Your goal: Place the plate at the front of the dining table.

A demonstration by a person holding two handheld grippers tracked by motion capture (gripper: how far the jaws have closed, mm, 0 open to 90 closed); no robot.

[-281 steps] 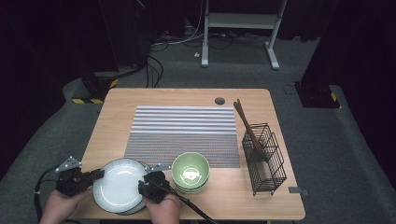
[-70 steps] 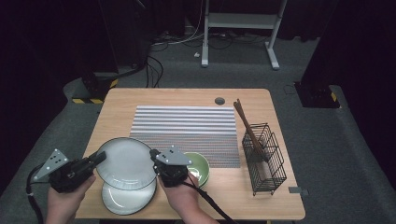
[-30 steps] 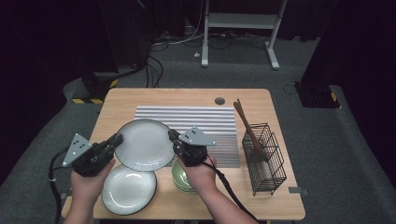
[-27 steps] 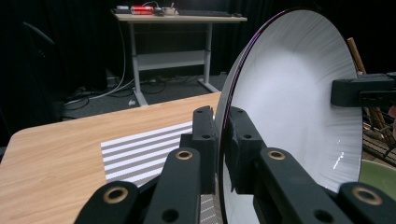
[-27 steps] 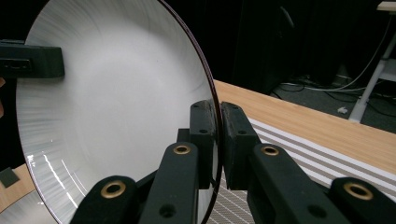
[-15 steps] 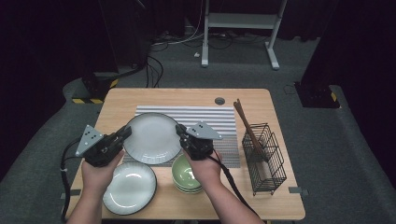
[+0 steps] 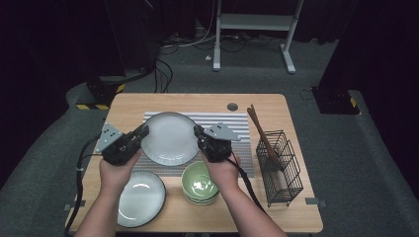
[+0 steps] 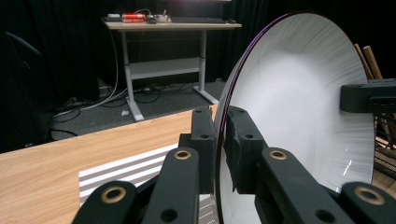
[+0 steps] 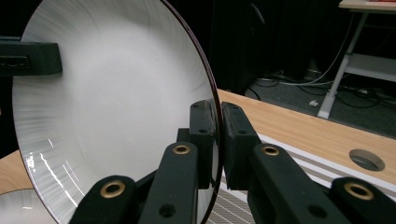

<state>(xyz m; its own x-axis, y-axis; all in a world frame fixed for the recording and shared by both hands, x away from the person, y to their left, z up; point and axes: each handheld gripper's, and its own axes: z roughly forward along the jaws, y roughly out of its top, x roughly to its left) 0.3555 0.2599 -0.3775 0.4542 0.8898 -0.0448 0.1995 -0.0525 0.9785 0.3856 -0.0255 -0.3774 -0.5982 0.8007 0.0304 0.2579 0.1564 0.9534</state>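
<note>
- Both tools are clamping the same white plate (image 7: 169, 138): I am holding the left tool (image 7: 140, 137) pinched on its left rim and the right tool (image 7: 199, 136) pinched on its right rim.
- Under everything, the wooden bench (image 7: 192, 101) is carrying the scene, and I am keeping the plate raised above it, over the left half of the striped mat (image 7: 232, 121).
- Along the left tool's own camera, the plate (image 8: 299, 107) is standing almost edge-on, its dark rim sitting between the two black jaws, whose pads are pressing on either face.
- Along the right tool's camera, the same plate (image 9: 112, 102) is filling the left side, with the rim again gripped between the jaws.
- At the right of the bench, a black wire rack (image 7: 281, 168) is standing with wooden utensils (image 7: 262, 136) leaning out of it.
- Near my left forearm, a second white plate (image 7: 141, 198) is lying flat on the bench.
- Just beside my right wrist, a stack of green bowls (image 7: 198, 183) is sitting, near the mat's front edge.
</note>
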